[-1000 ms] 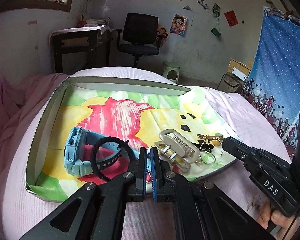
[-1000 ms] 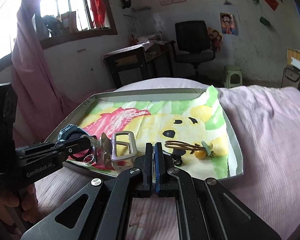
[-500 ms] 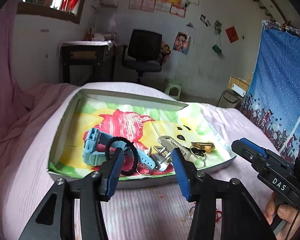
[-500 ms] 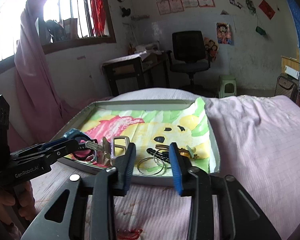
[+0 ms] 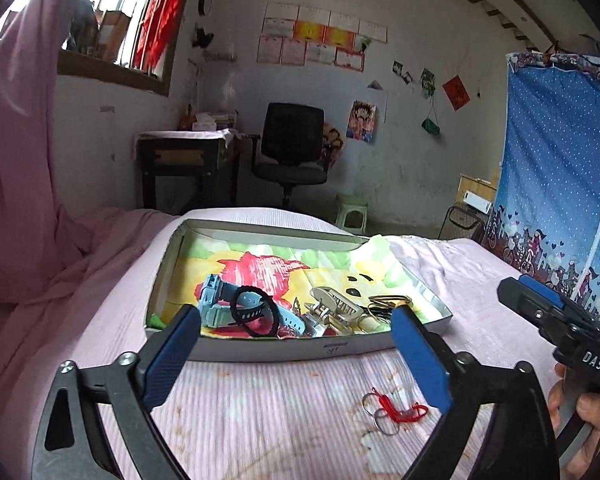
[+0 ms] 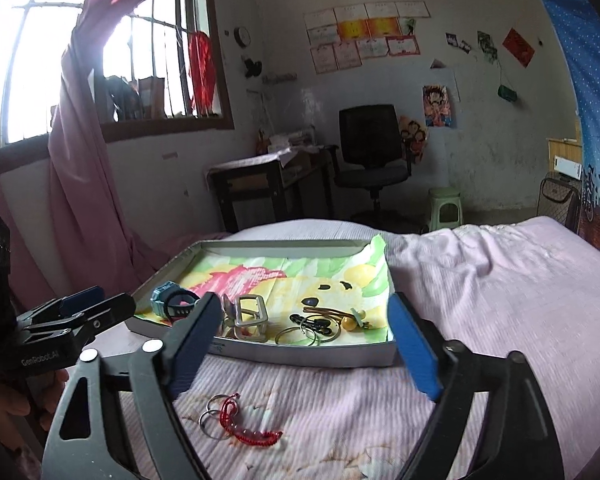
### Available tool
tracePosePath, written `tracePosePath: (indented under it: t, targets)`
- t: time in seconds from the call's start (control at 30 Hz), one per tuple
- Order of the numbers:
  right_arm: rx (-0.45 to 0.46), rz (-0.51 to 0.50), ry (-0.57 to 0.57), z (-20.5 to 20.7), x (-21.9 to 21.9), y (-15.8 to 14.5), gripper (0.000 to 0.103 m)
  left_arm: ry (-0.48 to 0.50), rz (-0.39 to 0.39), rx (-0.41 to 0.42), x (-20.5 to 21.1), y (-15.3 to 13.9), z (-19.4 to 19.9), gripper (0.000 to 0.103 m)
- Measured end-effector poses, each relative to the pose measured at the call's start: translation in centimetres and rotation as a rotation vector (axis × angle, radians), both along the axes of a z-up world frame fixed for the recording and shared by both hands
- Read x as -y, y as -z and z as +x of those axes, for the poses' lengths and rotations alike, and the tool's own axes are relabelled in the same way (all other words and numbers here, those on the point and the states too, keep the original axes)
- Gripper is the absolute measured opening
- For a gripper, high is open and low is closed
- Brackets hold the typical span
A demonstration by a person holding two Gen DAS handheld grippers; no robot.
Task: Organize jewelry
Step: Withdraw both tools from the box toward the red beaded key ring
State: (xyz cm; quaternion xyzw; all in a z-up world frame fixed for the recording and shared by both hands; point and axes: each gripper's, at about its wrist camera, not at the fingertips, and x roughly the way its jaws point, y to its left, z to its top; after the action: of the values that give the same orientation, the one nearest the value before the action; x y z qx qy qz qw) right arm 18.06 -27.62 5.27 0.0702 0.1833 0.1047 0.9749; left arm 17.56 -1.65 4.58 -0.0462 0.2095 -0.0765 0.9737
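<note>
Two grippers I run here, both w/ jaws wide apart, just been opening, and nothing between the pads. Left gripper [image 5: 296, 330] and right gripper [image 6: 302, 320] both hang over the pink bedsheet [image 6: 480, 280], pointing at the box.

On the sheet in front of the box lies 1 red cord bracelet [image 6: 248, 430] w/ metal rings on it; I count 2 or 3 rings, they overlap so I cannot say exactly. It touches no pad.

In the shallow box [image 5: 300, 350], lined w/ a cartoon-print paper, the items crowd at the near wall: 1 blue watch [image 5: 216, 300], 1 black hair tie [image 5: 256, 312] lying over its strap, 1 beige claw clip [image 6: 250, 316], abt 2 thin metal hoops [image 6: 300, 334], 1 brown band bundle [image 6: 324, 312], some black clips I cannot count. The near wall of the box cuts off their lower parts in left view.

Each view shows the other gripper only partly at the frame edge, w/ part of a hand [image 5: 580, 420] under it.
</note>
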Motion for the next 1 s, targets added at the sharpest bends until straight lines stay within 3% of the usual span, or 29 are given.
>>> tracePosePath:
  t: [0.23,0.4,0.67,1.0]
  targets:
    - [0.053,-0.030,-0.016,-2.4,0.8,-0.5,0.100,-0.001,0.009,0.030,0.1,0.3,-2.9,0.102]
    - [0.061,-0.075,-0.025,-3.8,1.3,-0.6,0.100,0.002,0.041,0.017,0.4,1.0,-4.3,0.103]
    - [-0.005,-0.128,-0.062,-4.5,1.6,0.0,0.100,0.011,0.076,-0.051,0.6,2.6,-5.1,0.103]
    - [-0.128,-0.180,-0.107,-3.4,1.1,2.1,0.100,0.070,0.098,-0.199,1.2,4.4,-3.7,0.102]
